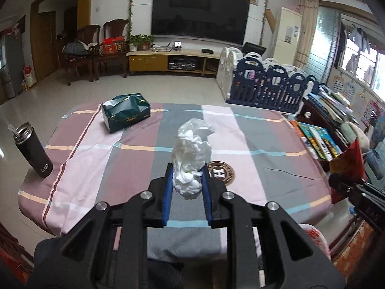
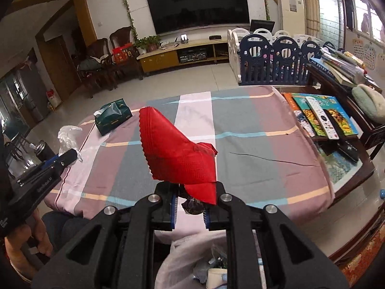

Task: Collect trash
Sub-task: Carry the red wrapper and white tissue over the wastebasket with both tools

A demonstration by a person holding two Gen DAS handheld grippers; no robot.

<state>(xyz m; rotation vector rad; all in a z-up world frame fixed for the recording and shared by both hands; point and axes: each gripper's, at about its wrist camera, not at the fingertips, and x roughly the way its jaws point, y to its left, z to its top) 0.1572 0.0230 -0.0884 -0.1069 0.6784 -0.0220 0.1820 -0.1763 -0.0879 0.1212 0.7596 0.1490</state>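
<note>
— Left gripper [image 1: 187, 168]?
— Clamped on a crumpled white tissue wad [image 1: 191, 149], blue pads [image 1: 168, 187] pressing both sides, jaws narrow. Held up above the striped tablecloth [image 1: 96, 149], clear of the cloth.

— Right gripper [image 2: 190, 201]?
— Closed tight on a red wrapper [image 2: 178, 154], zigzag edge up and fanned wide over the jaws. Dark crumpled scrap [image 2: 193, 207] pinched just beneath the red, between the fingers. Raised off the table too.

— Visible across views?
— Yes. In the left wrist view, red wrapper [image 1: 346, 166] at far right, above the other gripper's black body. In the right wrist view, white tissue [image 2: 68, 134] at far left, poking from the left gripper [image 2: 69, 155], with a bare hand [image 2: 41, 236] on the handle below.

— Anywhere for the rubbish?
— Translucent bag [image 2: 192, 260] directly under the right gripper, at the table's near edge, paper scraps already inside.

— Elsewhere on the table?
— Green tissue box [image 1: 126, 110] toward the far left corner, white sheet sticking out. Round brown coaster [image 1: 221, 173] near the middle, just beyond the left gripper's right finger. Black flask [image 1: 33, 151] with metal rim standing off the left edge, lid off.

— Beyond?
— Books [image 2: 320, 115] and remote controls [image 2: 322, 118] on a low side table at right; large dark television [image 1: 199, 16] on the far wall.
</note>
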